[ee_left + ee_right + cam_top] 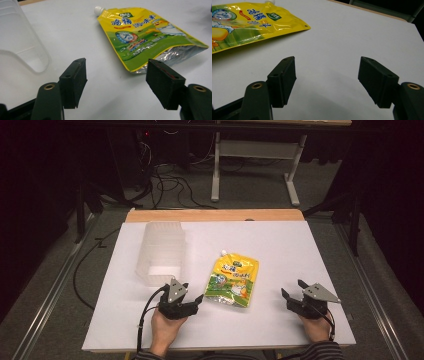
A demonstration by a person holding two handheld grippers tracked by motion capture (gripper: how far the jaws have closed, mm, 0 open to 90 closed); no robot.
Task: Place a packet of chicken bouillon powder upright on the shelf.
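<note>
A yellow and green spouted pouch (232, 279) lies flat on the white table top (285, 245), its white cap pointing away from me. My left gripper (192, 292) rests just left of the pouch's near corner, jaws open, nothing between them. In the left gripper view the pouch (140, 37) lies ahead and to the right of the open jaws (116, 75). My right gripper (293, 289) sits well right of the pouch, also open and empty. In the right gripper view the pouch (249, 22) is ahead at upper left of that gripper (327, 75).
A clear plastic container (162, 252) stands on the table beyond my left gripper, seen at far left in the left gripper view as the container (20, 42). A wooden strip (215, 215) edges the table's far side. Cables (165, 185) and a white table frame (255, 150) are on the floor behind.
</note>
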